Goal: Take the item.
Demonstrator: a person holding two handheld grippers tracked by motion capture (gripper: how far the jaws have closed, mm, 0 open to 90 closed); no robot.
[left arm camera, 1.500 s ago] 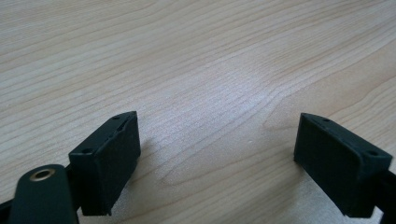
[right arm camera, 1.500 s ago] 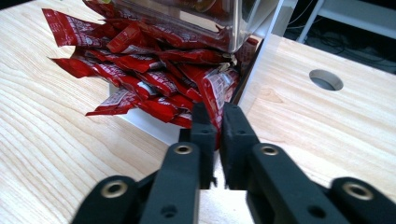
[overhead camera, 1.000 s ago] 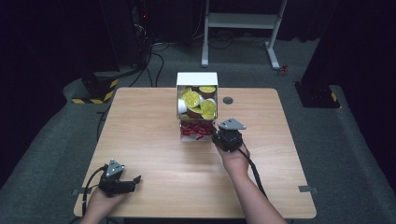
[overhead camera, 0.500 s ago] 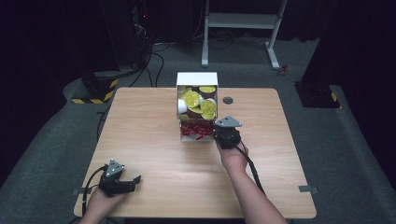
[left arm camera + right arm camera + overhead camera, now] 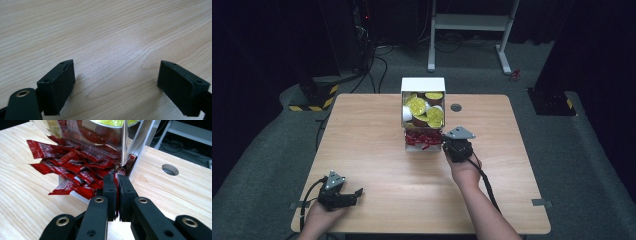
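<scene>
A white dispenser box point(image 5: 422, 84) stands at the table's far middle, with yellow-lidded cups point(image 5: 417, 105) on top and a heap of red sauce packets point(image 5: 421, 140) in its bottom tray. My right gripper point(image 5: 445, 143) reaches into the tray's right end. In the right gripper view its jaws have just been closing and now press together on the edge of a red packet point(image 5: 116, 175), so the right gripper point(image 5: 116, 179) is shut on it. My left gripper point(image 5: 356, 195) rests near the front left corner. The left gripper point(image 5: 116, 75) is open over bare wood.
The wooden table point(image 5: 372, 125) has a round cable hole point(image 5: 456, 107) just right of the box, also visible as the hole point(image 5: 170, 169) past my jaws. A clear plastic wall point(image 5: 100, 140) hangs over the packets. A white stand point(image 5: 472, 22) and cables are on the floor behind.
The right gripper has edged very slightly toward the packets at the box's tray. The left hand and its gripper have stayed where they were.
</scene>
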